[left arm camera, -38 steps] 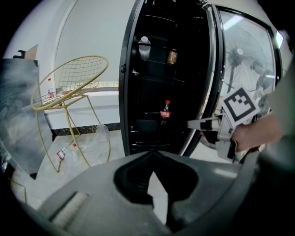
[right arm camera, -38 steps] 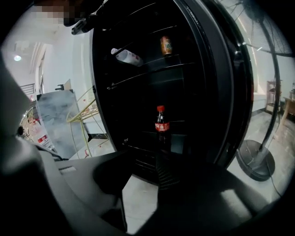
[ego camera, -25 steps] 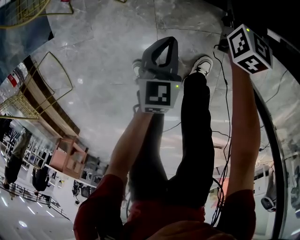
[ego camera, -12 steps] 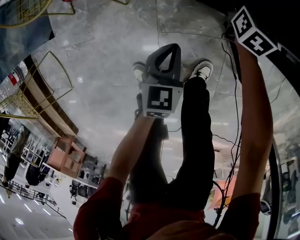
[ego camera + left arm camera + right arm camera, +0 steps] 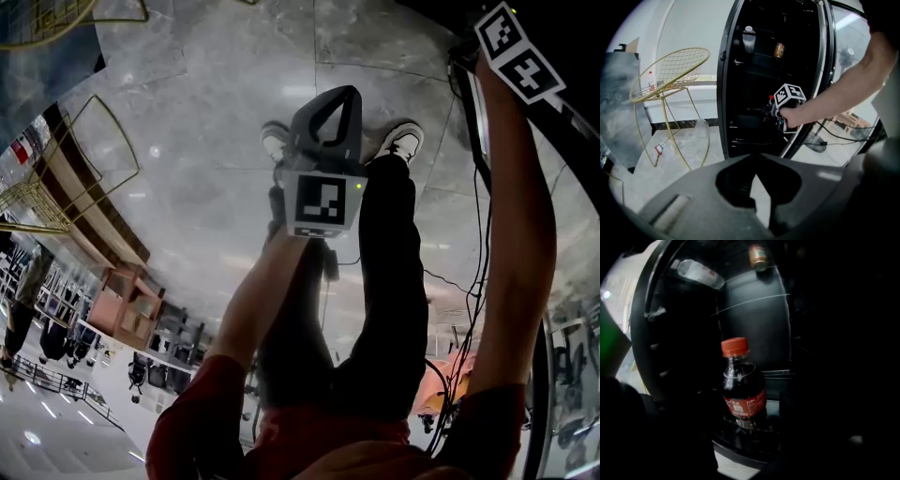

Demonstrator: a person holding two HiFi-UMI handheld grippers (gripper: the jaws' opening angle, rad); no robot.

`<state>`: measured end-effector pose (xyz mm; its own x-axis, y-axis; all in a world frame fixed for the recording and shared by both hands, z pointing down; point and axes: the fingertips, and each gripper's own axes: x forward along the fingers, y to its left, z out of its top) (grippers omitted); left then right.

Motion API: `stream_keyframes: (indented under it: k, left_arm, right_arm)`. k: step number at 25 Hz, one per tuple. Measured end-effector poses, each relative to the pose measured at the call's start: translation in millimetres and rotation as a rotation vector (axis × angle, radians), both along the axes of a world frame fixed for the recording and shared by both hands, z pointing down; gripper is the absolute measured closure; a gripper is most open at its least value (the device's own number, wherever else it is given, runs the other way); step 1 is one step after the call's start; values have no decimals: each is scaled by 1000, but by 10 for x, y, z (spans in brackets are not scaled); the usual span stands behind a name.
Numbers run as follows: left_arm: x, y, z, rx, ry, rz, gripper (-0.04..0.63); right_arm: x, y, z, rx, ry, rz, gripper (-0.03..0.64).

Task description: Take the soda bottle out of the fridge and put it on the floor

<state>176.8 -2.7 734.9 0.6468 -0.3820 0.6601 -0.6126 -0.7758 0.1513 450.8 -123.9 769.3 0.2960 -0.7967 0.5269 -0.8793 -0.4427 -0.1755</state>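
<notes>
As its jaws have just been opening, right claw (image 5: 745, 432) flanks the soda bottle (image 5: 743, 390) (untouched).

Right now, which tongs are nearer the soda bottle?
Right. The right tongs, inside the fridge, have just been opening with the soda bottle close ahead, ungripped; the left tongs are outside, farther back.

Inside the fridge (image 5: 754, 319) the right side is lost in darkness, the soda bottle (image 5: 743, 390) has label print too small to read, and the can (image 5: 758, 257) up top is blurred.
</notes>
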Motion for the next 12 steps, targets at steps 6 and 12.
stream_keyframes:
  k: [6, 12]
  left_arm:
    - [-25, 19, 76, -5, -10, 2, 597]
    - [-81, 18, 141, -14, -22, -5, 597]
  right_arm:
    - [22, -91, 40, 14, -33, 14, 241]
    - [7, -130, 52, 8, 4, -18, 315]
